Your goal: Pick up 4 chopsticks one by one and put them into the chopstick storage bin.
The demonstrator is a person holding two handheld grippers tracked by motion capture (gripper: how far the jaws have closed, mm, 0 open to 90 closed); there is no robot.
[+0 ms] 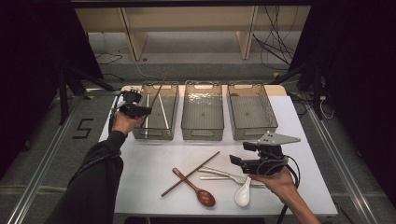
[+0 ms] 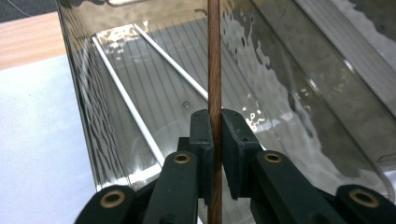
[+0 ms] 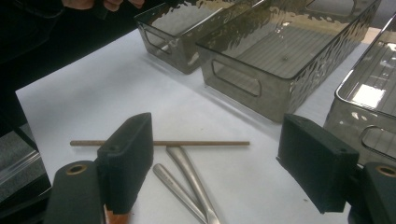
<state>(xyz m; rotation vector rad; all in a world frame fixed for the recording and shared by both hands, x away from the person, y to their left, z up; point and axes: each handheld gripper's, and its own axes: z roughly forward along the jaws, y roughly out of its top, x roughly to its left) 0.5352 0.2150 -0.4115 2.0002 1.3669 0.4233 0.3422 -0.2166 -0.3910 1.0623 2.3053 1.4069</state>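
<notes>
Left gripper (image 1: pixel 145 111) at the tabletop's (image 1: pixel 149 163) far left corner, fingers (image 2: pixel 201 135) clenched on a brown chopstick (image 2: pixel 214 65) slanting up over the leftmost clear bin (image 1: pixel 172 112). Right gripper (image 1: pixel 236 160) near the front right edge, fingers (image 3: pixel 128 154) spread wide, released, above a second chopstick (image 3: pixel 196 143) and metal handles (image 3: pixel 189 175).

Brown chopstick (image 2: pixel 214 56) cut off at top and bottom edges, left gripper view.
</notes>
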